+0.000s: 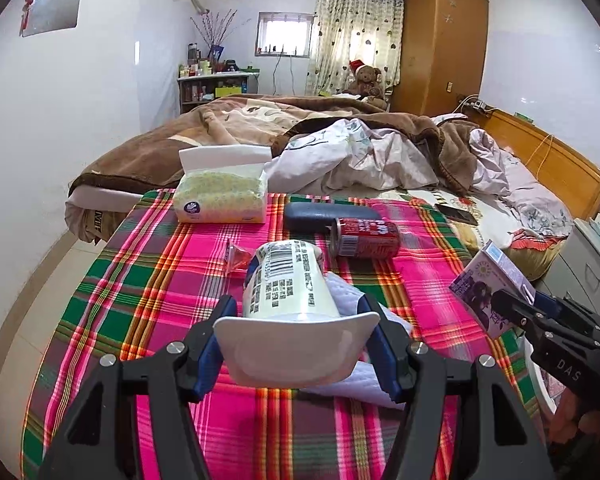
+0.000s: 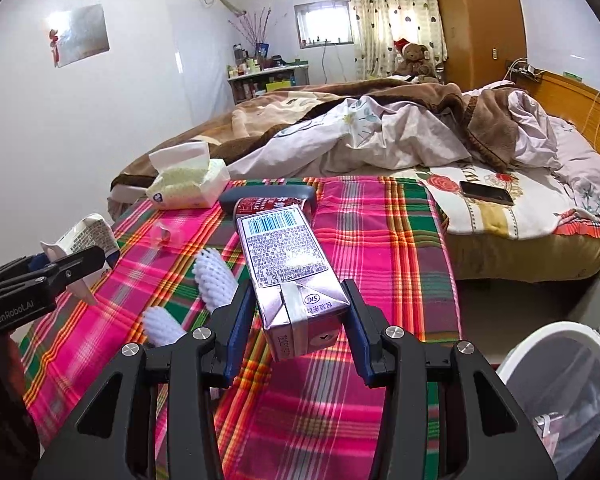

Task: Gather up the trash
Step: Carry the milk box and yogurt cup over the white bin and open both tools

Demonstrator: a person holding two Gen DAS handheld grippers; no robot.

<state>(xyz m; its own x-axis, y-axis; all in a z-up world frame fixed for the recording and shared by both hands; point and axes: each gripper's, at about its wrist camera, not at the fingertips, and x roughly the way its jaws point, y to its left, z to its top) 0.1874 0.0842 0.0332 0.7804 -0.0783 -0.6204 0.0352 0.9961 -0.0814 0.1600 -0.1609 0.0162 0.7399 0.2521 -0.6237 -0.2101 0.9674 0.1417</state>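
Note:
My left gripper (image 1: 298,320) is shut on a white plastic cup (image 1: 290,284) with a barcode label, held above the plaid cloth (image 1: 160,280). My right gripper (image 2: 298,300) is shut on a purple drink carton (image 2: 288,264), also held above the cloth. The carton shows in the left wrist view (image 1: 490,286) at the right, and the cup in the right wrist view (image 2: 86,236) at the left. A red can (image 1: 364,238) lies on its side on the cloth. White foam netting (image 2: 214,276) and a clear wrapper (image 1: 236,256) lie on the cloth.
A tissue pack (image 1: 222,196) and a dark case (image 1: 328,216) sit at the cloth's far edge. A white bin (image 2: 560,392) with a clear liner stands low right of the table. A phone (image 2: 486,193) lies on the unmade bed (image 2: 380,140) behind.

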